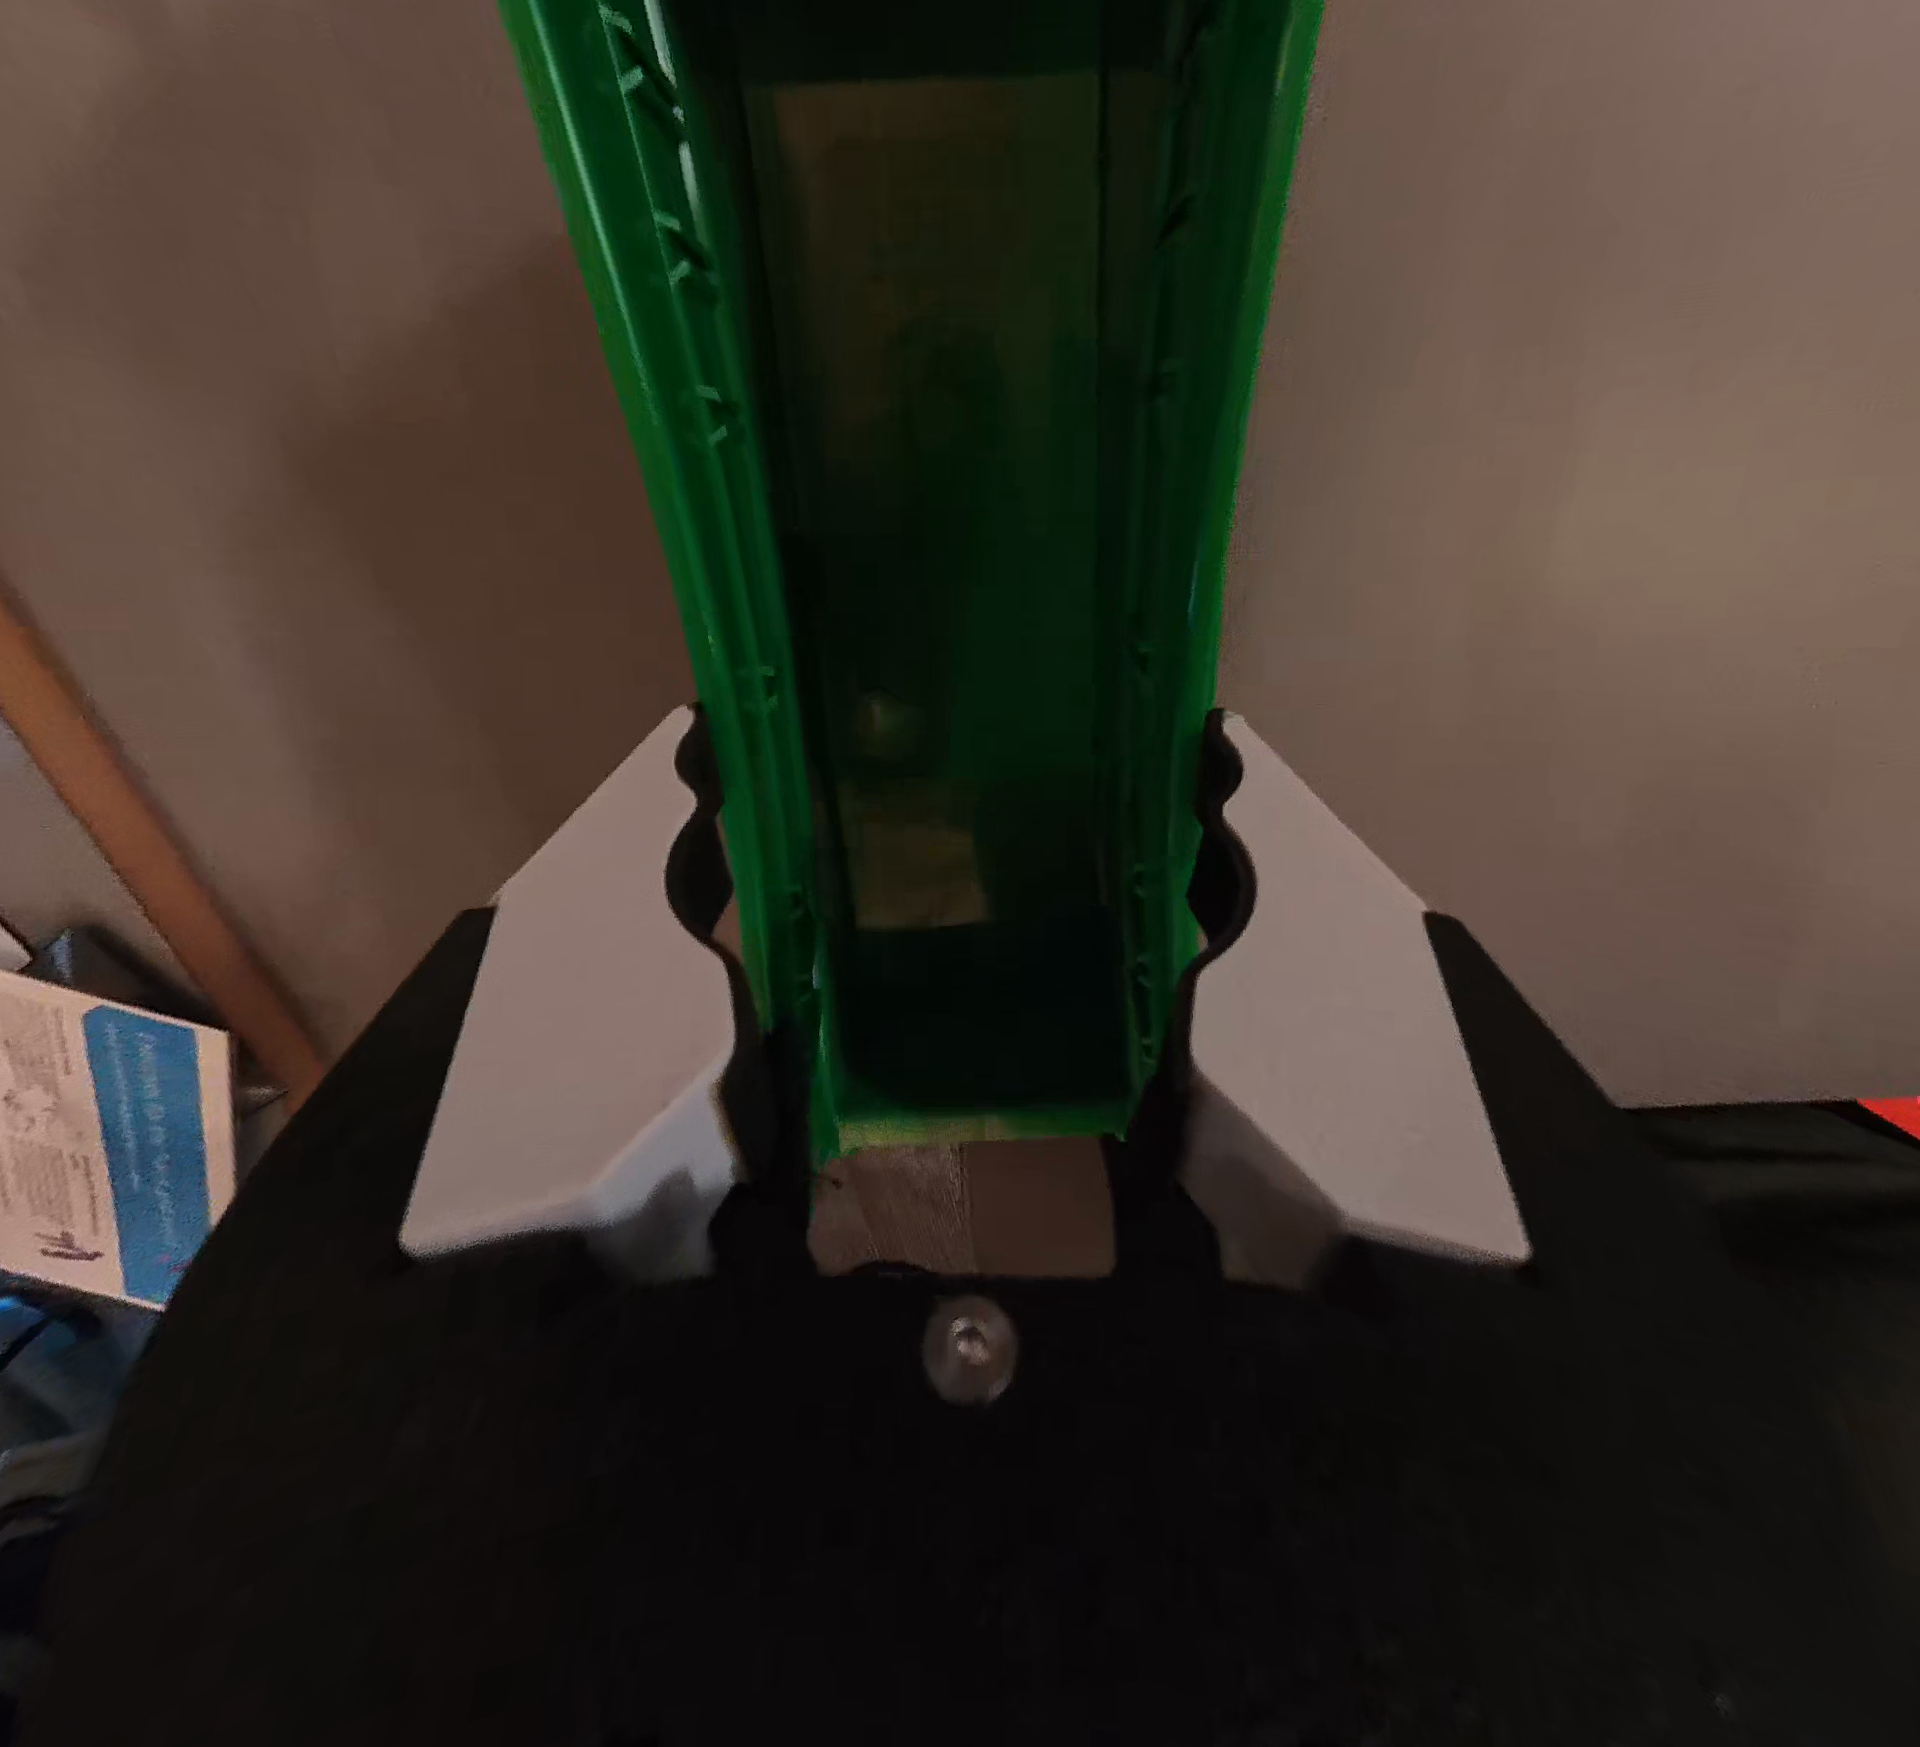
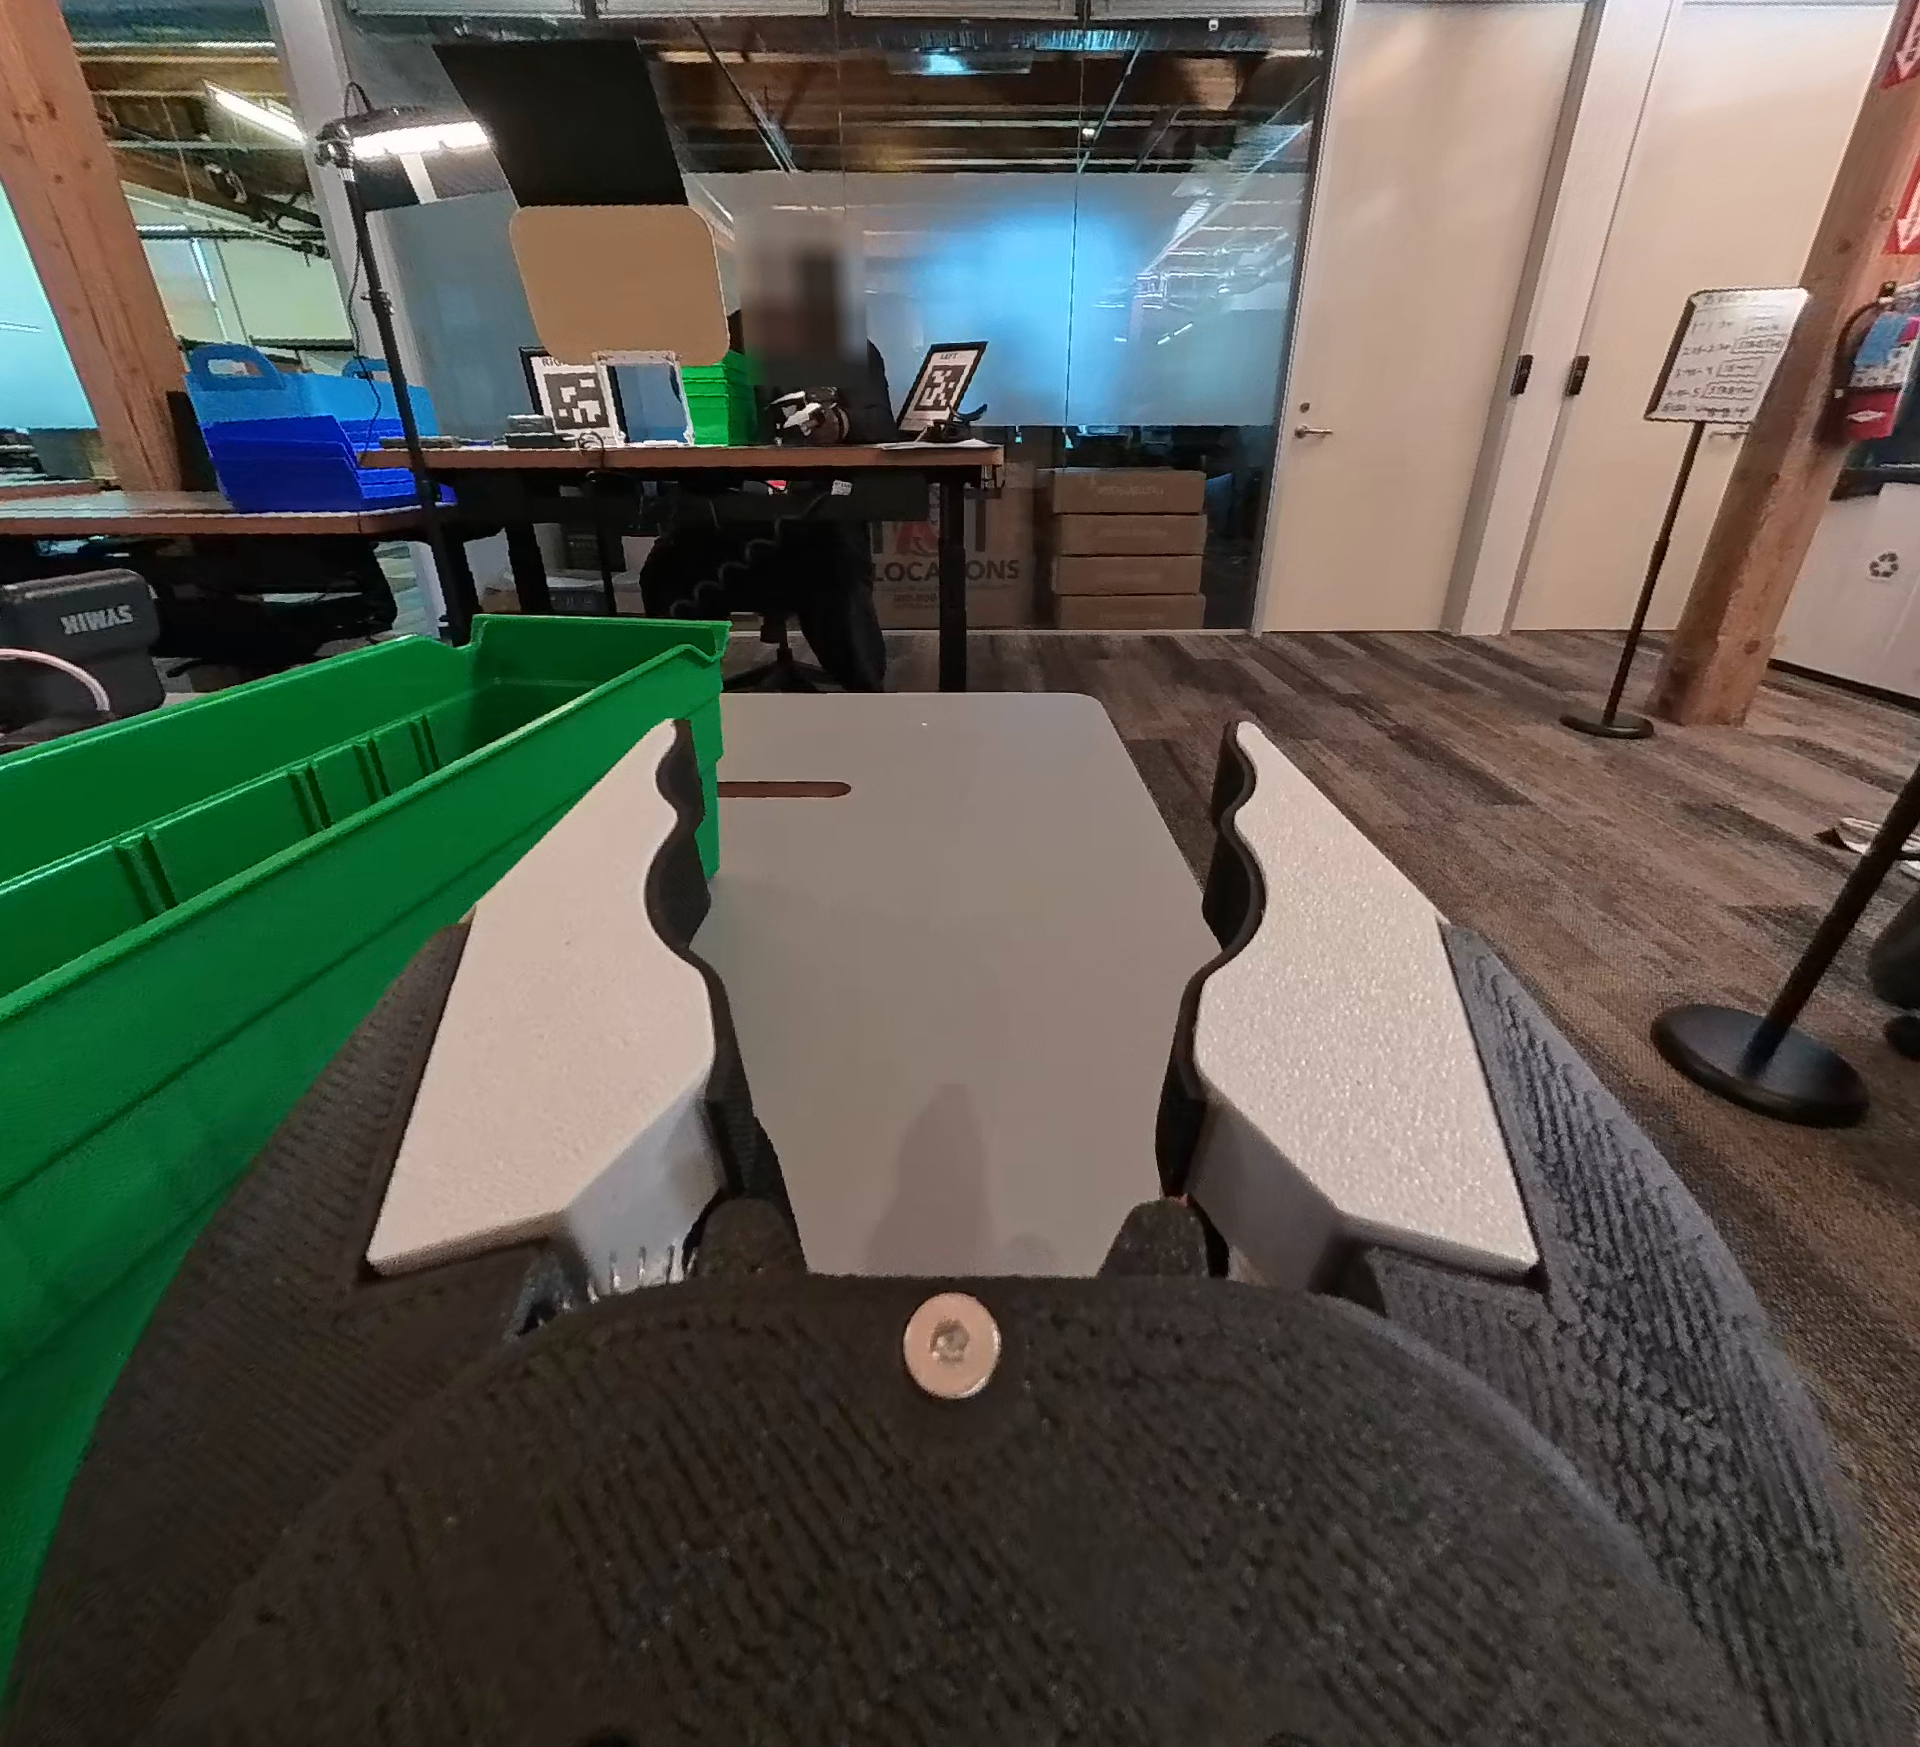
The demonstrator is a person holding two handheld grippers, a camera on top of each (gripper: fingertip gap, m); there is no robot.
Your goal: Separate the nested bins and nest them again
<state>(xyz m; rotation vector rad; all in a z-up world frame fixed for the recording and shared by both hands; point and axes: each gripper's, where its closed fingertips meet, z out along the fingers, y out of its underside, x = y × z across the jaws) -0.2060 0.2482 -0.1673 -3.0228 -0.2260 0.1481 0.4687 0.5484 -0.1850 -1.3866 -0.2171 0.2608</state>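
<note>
In the left wrist view my left gripper [image 1: 956, 731] is shut on a green bin [image 1: 623, 347]. The bin runs straight ahead between the fingers, with ribbed green rims on both sides and a dark inside. In the right wrist view green bins [image 2: 208, 1022] fill the left side. They show stepped rims, one inside another, with an inner wall [image 2: 312, 762] bearing ribs. My right gripper [image 2: 956, 752] is open and empty over the grey table [image 2: 935, 970]. Its left finger [image 2: 582, 970] is close beside the bins' near end. The left gripper is hidden from this view.
A white-and-blue box [image 1: 114, 1147] and a wooden strip [image 1: 156, 856] lie at the left. Beyond the table is carpet, black stanchion poles [image 2: 1766, 1053] at the right, a wooden post [image 2: 1787, 471], and a far desk [image 2: 675, 456] with a seated person and blue bins [image 2: 291, 440].
</note>
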